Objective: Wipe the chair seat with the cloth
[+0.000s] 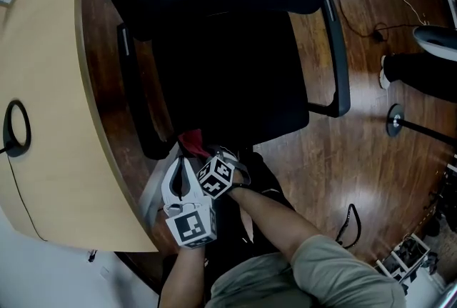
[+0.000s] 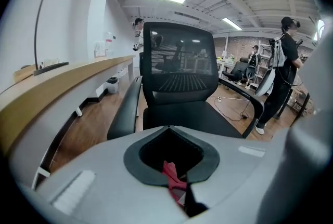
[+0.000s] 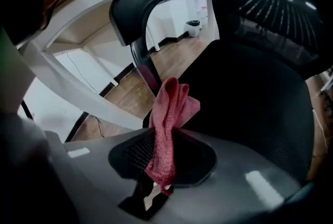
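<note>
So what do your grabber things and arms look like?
The left gripper and right gripper are pale grey with dark pads inside. Each carries a cube of black-and-white square markers. The sleeve is short and grey-green.

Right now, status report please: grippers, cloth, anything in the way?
Status: left gripper and right gripper both shut on red cloth. Cloth at chair seat front edge. Nothing on seat.

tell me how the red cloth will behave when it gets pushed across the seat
Probably floppy: the cloth bunches and folds where the right gripper pinches it. Its fuzzy weave likely drags rather than slides on the chair seat.
</note>
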`<state>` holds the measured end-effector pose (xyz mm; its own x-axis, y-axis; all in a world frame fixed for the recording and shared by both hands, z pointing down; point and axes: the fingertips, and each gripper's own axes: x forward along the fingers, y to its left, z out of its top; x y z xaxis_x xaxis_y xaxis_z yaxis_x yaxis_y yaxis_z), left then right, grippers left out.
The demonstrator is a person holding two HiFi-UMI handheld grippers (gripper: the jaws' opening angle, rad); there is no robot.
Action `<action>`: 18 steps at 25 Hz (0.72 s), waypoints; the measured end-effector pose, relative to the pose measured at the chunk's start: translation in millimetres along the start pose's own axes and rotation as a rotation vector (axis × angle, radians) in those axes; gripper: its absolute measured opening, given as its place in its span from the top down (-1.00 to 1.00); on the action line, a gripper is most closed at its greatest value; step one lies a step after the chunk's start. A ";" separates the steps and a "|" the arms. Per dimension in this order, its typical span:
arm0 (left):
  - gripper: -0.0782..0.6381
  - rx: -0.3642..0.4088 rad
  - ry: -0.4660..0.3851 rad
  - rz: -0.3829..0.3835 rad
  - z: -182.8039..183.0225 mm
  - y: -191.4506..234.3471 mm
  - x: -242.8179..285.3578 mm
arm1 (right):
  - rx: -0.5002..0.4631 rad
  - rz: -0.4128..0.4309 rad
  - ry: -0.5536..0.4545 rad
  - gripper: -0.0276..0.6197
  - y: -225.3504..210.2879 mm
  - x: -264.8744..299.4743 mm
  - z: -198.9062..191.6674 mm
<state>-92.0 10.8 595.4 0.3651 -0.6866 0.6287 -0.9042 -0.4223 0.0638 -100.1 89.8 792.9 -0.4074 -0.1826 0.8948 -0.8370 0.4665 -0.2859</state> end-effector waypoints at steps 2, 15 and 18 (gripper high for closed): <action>0.77 0.005 0.003 -0.007 -3.3 0.1 0.0 | 0.014 -0.007 0.016 0.67 -2.3 4.4 -8.1; 0.77 0.086 0.029 -0.137 -1.5 -68.4 18.6 | 0.200 -0.174 0.010 0.67 -106.9 -38.5 -54.5; 0.77 0.101 0.026 -0.184 3.9 -99.0 26.3 | 0.243 -0.215 0.015 0.67 -137.7 -54.4 -76.5</action>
<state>8.1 32.3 602.5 0.5147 -0.5775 0.6337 -0.7955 -0.5973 0.1018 65.2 101.7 809.8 -0.2078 -0.2406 0.9481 -0.9667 0.1983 -0.1616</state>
